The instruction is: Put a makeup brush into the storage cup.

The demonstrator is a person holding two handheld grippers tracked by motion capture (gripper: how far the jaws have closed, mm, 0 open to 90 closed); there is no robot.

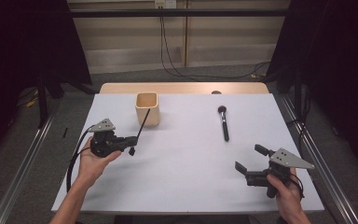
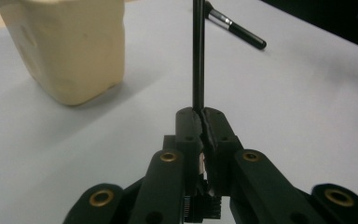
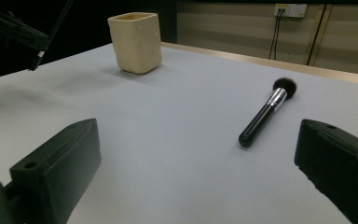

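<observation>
My left gripper (image 1: 133, 139) is shut on a thin black stick (image 1: 143, 123), which slants up toward a cream square cup (image 1: 147, 108) at the back left of the white table (image 1: 182, 163). In the left gripper view the stick (image 2: 198, 56) rises straight from the closed pads (image 2: 201, 114), and the cup (image 2: 70, 46) stands to its left. A black makeup brush (image 1: 223, 123) with a silver ferrule lies flat at the centre right. My right gripper (image 1: 251, 157) is open near the front right, with nothing between its fingers. The right gripper view has the brush (image 3: 265, 112) ahead and the cup (image 3: 135, 42) farther off.
The table's wooden back edge (image 1: 182, 87) runs behind the cup. Metal rails (image 1: 23, 163) flank the table on the floor, and cables (image 1: 168, 56) hang from a wall socket behind. My left gripper (image 3: 9, 28) appears at the top left of the right gripper view.
</observation>
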